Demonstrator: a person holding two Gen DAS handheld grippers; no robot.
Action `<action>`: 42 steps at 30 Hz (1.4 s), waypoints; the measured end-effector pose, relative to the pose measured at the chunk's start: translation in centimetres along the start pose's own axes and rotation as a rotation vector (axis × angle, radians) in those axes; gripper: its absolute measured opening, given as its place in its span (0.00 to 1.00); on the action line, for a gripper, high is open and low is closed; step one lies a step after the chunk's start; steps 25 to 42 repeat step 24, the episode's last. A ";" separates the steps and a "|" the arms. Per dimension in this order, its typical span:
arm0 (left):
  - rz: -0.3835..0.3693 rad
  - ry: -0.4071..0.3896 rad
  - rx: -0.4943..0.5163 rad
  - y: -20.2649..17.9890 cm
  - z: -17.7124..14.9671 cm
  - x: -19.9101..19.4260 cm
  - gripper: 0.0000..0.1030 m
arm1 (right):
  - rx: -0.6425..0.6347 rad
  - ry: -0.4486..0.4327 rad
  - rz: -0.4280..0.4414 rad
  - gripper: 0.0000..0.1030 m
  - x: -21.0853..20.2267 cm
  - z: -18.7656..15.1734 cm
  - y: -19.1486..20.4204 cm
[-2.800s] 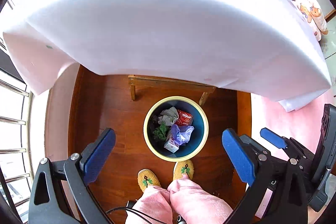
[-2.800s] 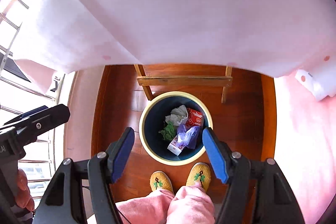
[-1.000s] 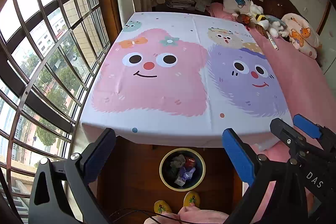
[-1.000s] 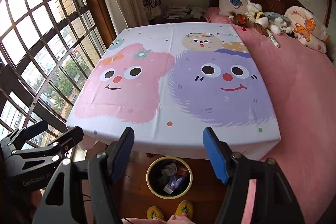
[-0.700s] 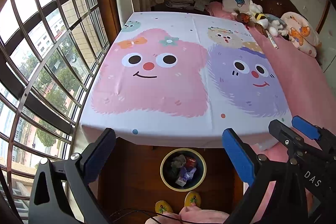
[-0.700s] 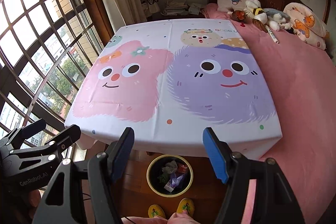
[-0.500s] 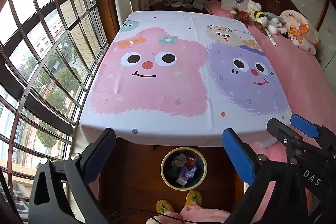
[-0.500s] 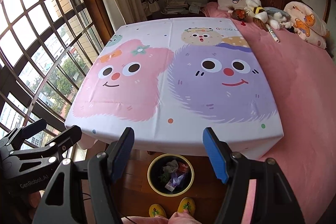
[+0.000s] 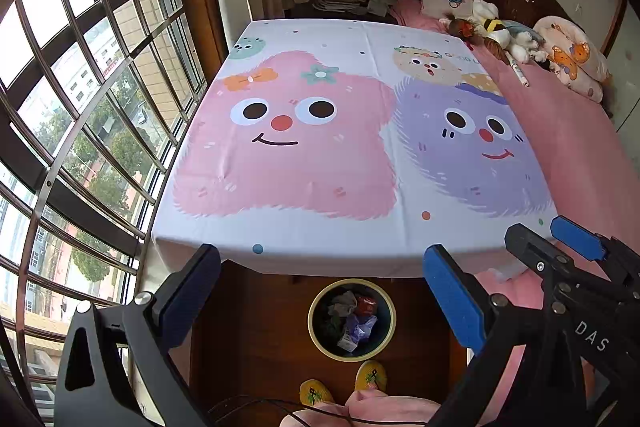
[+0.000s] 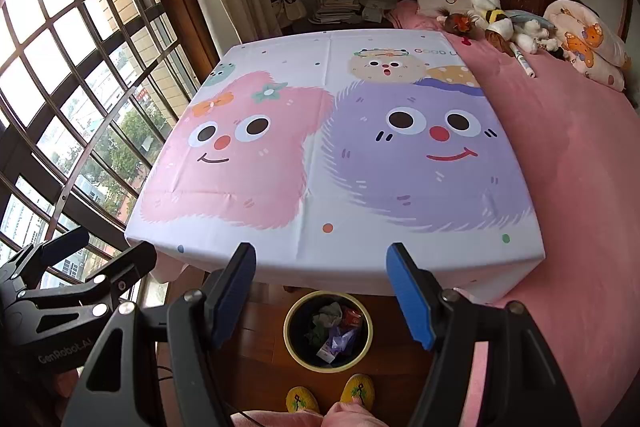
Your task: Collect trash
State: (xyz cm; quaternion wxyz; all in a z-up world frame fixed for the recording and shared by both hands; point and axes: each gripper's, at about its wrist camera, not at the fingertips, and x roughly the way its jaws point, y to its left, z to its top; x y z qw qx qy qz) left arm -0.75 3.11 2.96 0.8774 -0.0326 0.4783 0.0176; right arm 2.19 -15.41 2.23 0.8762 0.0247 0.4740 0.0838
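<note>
A round bin with a yellow rim (image 9: 390, 315) (image 10: 289, 329) stands on the wooden floor below the table's near edge. It holds crumpled trash (image 9: 354, 317) (image 10: 336, 331): grey paper, a red wrapper, a purple bag, something green. My left gripper (image 9: 320, 291) is open and empty, held high above the bin. My right gripper (image 10: 322, 289) is open and empty too, beside the left one. The table's cartoon-print cloth (image 9: 304, 155) (image 10: 320, 155) carries no loose items.
A pink bed (image 10: 568, 155) with pillows and plush toys (image 10: 500, 23) lies to the right. A large barred window (image 9: 80, 87) runs along the left. My yellow slippers (image 10: 332, 397) stand just before the bin.
Both grippers rose from low over the bin, under the cloth's edge, to high above the table. In the last second the views barely shift. Both stay open.
</note>
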 end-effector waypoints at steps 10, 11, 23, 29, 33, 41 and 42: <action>0.009 0.002 0.004 0.2 -0.3 0.0 0.98 | 0.001 0.012 0.004 0.66 0.3 0.0 0.0; 0.009 0.003 0.005 0.1 -0.2 0.0 0.98 | 0.001 0.012 0.004 0.66 0.3 0.0 0.0; 0.018 0.013 0.003 1.0 -0.8 0.0 0.98 | 0.002 0.013 0.004 0.66 0.3 0.1 0.0; 0.019 0.014 0.004 1.1 -0.8 0.0 0.98 | 0.001 0.014 0.005 0.66 0.4 0.0 0.0; 0.019 0.014 0.004 1.1 -0.8 0.0 0.98 | 0.001 0.014 0.005 0.66 0.4 0.0 0.0; 0.019 0.014 0.004 1.1 -0.8 0.0 0.98 | 0.001 0.014 0.005 0.66 0.4 0.0 0.0; 0.019 0.014 0.004 1.1 -0.8 0.0 0.98 | 0.001 0.014 0.005 0.66 0.4 0.0 0.0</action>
